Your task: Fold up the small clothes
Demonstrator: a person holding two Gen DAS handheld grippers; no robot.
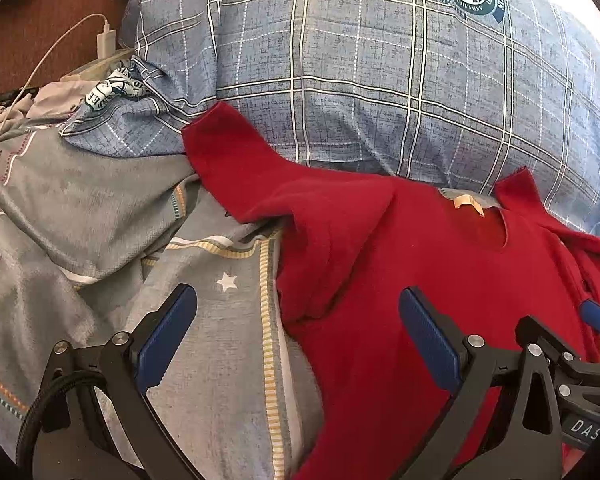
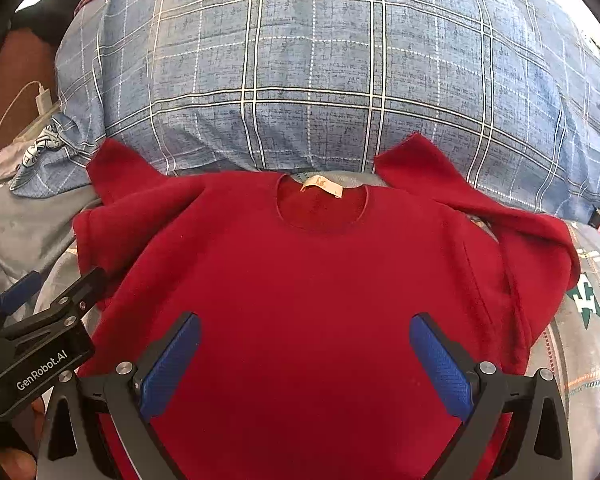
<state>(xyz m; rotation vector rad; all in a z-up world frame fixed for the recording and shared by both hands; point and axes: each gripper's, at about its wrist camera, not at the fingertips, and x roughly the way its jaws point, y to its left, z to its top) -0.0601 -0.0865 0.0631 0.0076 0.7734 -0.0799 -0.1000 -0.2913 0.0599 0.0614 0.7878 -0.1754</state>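
Observation:
A small red sweater [image 2: 308, 280] lies face up on the grey bedsheet [image 1: 100, 216], collar and cream neck label [image 2: 322, 188] toward the pillow. Both sleeves are bent up against the pillow. My right gripper [image 2: 304, 336] is open above the middle of the sweater's body, holding nothing. My left gripper [image 1: 296, 312] is open over the sweater's left edge, one pad over the sheet and one over the red cloth [image 1: 420, 264]. The left gripper also shows at the left of the right wrist view [image 2: 40, 312].
A large blue plaid pillow [image 2: 320, 80] with a round green crest fills the far side. A white charger and cable [image 1: 106, 38] lie at the far left by the red-brown floor. Rumpled grey bedding [image 1: 28, 184] spreads to the left.

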